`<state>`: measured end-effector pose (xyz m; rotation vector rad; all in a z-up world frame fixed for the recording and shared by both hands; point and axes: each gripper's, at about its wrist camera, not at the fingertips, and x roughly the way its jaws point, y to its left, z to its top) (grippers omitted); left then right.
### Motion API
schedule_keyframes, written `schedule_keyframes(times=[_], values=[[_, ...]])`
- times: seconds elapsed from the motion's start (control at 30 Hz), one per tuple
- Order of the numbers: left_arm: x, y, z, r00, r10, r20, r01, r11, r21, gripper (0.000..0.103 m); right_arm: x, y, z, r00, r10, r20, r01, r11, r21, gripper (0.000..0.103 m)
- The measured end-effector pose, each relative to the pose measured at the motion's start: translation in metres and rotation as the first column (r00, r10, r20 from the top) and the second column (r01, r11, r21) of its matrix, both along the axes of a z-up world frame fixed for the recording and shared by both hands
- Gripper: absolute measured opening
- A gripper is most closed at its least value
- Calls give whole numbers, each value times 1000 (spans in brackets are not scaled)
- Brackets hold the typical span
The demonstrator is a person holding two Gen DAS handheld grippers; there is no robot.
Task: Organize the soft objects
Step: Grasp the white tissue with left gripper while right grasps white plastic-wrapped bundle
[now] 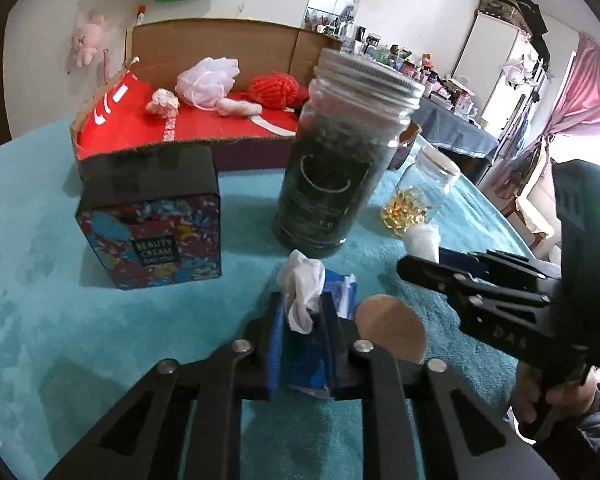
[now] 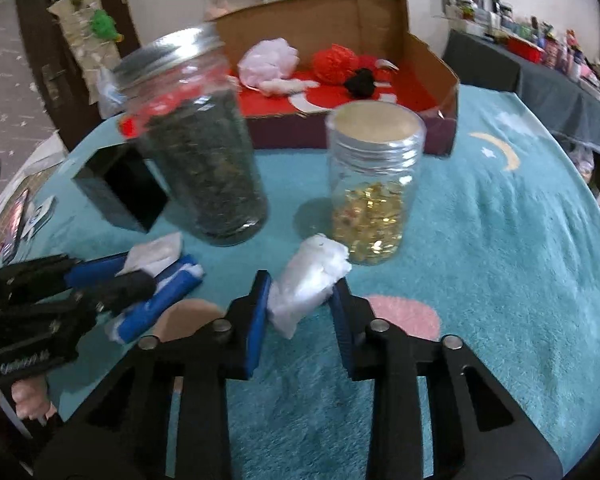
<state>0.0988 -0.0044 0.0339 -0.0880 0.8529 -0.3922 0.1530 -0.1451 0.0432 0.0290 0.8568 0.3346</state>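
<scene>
Two jars (image 2: 204, 152) (image 2: 374, 184), one box (image 1: 204, 92), two grippers (image 1: 302, 320) (image 2: 302, 308)

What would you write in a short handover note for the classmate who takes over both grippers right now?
Left gripper: shut on blue tissue pack.
Right gripper: shut on white wad.
Both items still low over teal mat, by the jars.
Done: mesh pouf, red yarn and other soft bits lie in cardboard box.
Left: probably carry both held items into it.
</scene>
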Motion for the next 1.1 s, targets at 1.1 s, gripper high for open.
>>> schedule_keyframes(times=[1.1], values=[[-7,-4,15,997,-60,57,61,998,-10,17,-13,8,19,994,100,53,-103,993,63,25]])
